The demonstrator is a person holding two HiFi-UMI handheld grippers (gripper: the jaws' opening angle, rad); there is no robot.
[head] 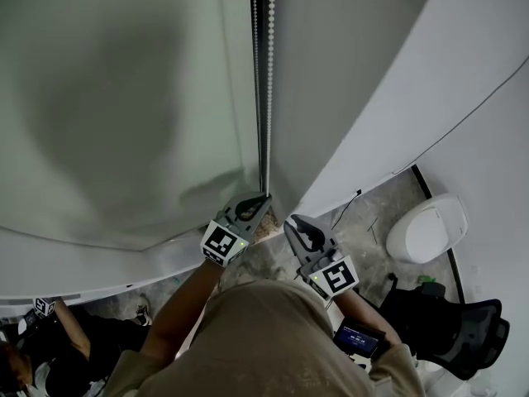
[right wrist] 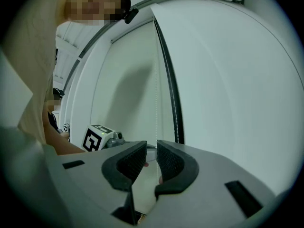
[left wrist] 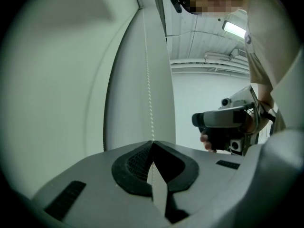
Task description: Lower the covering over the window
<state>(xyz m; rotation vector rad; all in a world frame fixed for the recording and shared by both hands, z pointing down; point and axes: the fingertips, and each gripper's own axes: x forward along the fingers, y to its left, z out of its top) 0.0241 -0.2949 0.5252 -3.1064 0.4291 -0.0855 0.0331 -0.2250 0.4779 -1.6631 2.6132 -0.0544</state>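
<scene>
Left gripper (left wrist: 152, 142) is pinched tight on the blind's bead chain (left wrist: 147, 80), which hangs dead vertical beside the dark window frame (head: 263, 98). Right gripper (right wrist: 151, 146) sits just right of the frame, jaws slightly apart, gripping nothing. Expect a straight-down pull.

I could not follow the bead chain (head: 270, 64) past the head view's top edge; lower down, the left gripper (head: 260, 198) hid its remaining length.

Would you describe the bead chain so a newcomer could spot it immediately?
Start at the pale blind filling the head view's left. Along its right edge, beside a dark strip, hangs the white bead chain. It alone is a string of tiny balls, pinched in the left gripper.
</scene>
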